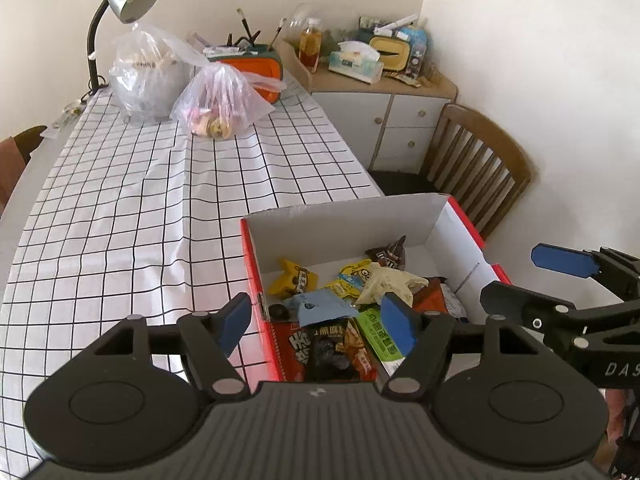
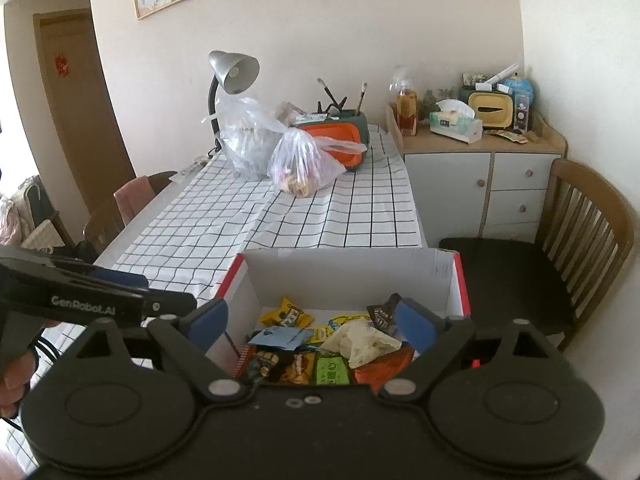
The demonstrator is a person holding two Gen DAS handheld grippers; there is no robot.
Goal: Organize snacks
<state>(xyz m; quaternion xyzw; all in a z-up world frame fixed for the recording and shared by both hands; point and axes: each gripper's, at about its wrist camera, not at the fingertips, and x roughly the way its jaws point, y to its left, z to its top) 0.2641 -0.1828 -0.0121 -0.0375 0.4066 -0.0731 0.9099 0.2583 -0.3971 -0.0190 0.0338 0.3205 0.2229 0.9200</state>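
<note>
Snacks (image 1: 360, 300) inside box (image 1: 344, 220); tablecloth (image 1: 120, 220) bare.

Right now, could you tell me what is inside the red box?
The red box holds loose snack packets: yellow, blue, green, orange, brown and a pale one on top. Whatever lies beneath that pile is covered.
</note>
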